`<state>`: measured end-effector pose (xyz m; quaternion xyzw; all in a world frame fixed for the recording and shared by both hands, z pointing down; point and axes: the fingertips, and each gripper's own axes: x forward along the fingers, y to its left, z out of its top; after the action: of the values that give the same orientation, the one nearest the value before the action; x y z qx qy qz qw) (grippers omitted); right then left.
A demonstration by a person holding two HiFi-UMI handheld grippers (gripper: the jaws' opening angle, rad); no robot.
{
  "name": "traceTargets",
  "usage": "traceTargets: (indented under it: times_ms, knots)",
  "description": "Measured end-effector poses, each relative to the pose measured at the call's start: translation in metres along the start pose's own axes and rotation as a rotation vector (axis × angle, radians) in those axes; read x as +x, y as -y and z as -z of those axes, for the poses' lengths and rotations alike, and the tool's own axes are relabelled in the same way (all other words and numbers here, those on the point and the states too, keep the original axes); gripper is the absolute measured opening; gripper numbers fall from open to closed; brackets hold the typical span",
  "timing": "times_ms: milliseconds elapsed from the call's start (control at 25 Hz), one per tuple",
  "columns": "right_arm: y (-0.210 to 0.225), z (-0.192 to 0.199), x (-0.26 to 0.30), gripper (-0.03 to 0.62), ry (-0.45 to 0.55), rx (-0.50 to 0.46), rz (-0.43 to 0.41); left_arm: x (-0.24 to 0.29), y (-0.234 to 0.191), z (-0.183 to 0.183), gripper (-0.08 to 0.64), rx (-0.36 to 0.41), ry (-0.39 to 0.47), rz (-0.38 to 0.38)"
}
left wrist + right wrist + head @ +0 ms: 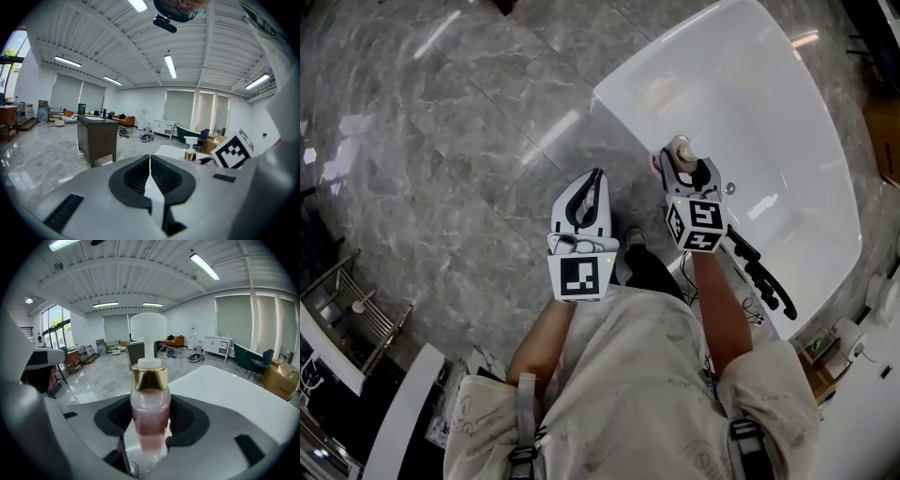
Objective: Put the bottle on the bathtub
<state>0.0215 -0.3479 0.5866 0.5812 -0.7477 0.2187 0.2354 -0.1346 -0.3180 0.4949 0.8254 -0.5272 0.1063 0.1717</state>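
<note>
Bottle [150, 418] w/ gold collar & white pump is sitting upright, clamped btwn R gripper [686, 169] jaws, hanging over white bathtub [787, 112] near its rim. L gripper [587, 199] is hovering over grey floor [441, 141], jaws together, empty.

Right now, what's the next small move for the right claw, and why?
Probably lower the right claw straight down until the bottle stands on the bathtub. Its jaws grip the upright pink pump bottle over the tub's near edge; contact can't be confirmed. The left claw is shut, empty.
</note>
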Motion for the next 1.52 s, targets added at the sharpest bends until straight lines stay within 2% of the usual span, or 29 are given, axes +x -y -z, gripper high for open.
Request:
traceTargets:
  times_ms: [280,600,1040,1320,1520]
  knots:
    - [0.011,0.02,0.061,0.202,-0.054,0.021,0.062,0.018,-0.019,0.011,0.009,-0.028,-0.05,0.019]
    - [0.021,0.008,0.101,0.202,-0.045,0.032,0.082,0.021,-0.033,0.021,0.009,-0.053,-0.069,0.014]
    - [0.009,0.019,0.098,0.204,-0.074,0.018,0.075,0.026,-0.033,0.021,0.009,-0.049,-0.065,0.027]
    - [0.011,0.021,0.095,0.21,-0.078,0.02,0.067,0.026,-0.015,0.023,0.009,-0.042,-0.068,0.047]
    - [0.006,0.017,0.1,0.253,-0.076,0.028,0.039,0.026,-0.013,0.023,0.009,-0.037,-0.07,0.054]
